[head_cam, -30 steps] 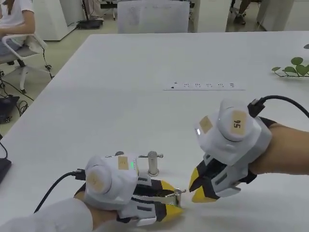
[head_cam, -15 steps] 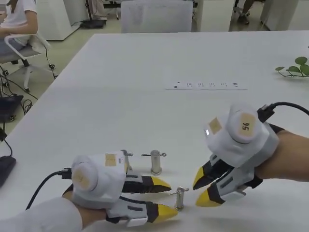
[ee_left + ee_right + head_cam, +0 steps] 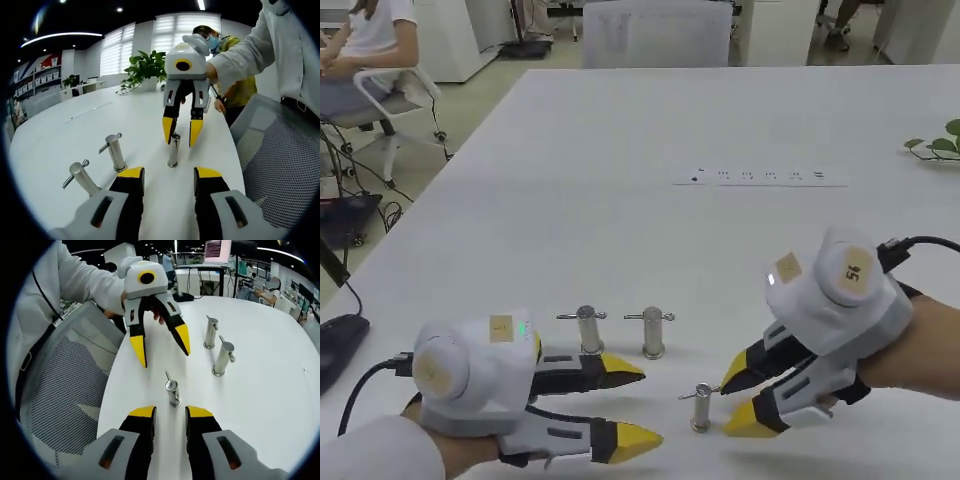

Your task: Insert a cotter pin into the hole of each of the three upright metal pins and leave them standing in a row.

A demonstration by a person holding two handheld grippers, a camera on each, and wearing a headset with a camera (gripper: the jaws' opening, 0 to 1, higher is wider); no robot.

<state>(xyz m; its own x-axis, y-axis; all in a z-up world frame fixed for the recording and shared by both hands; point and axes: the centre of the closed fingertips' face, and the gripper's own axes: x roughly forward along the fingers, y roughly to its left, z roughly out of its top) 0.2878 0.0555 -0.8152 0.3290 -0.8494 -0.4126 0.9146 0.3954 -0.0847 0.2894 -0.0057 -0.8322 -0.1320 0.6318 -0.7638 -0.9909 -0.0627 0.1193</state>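
At the near edge of the white table (image 3: 620,200), the left gripper (image 3: 651,403) lies low and points right. Its yellow-tipped jaws are spread wide with nothing between them. The right gripper (image 3: 727,408) faces it from the right, jaws also parted and gripping nothing.

Between the two sets of tips stands the near metal pin (image 3: 701,408). It is upright on the table and just beside the right gripper's jaws. A cotter pin (image 3: 690,394) runs through the hole near its top and sticks out to the left. In the left gripper view, the right gripper's tips hang on either side of this pin's head, and I cannot tell whether they touch it. In the right gripper view, the pin stands just ahead of the gap between that gripper's own jaws and apart from them.

A little farther and to the left, two more metal pins stand upright side by side, a left pin (image 3: 588,331) and a right pin (image 3: 654,334). Each has a cotter pin through its top. The near pin sits closer and to the right of them, out of their line.

Farther along the table lies a white power strip (image 3: 760,178). Green plant leaves (image 3: 938,140) show at the far right edge. Beyond the table's far end stands a grey chair back (image 3: 655,32), and a seated person (image 3: 375,45) is at the far left.
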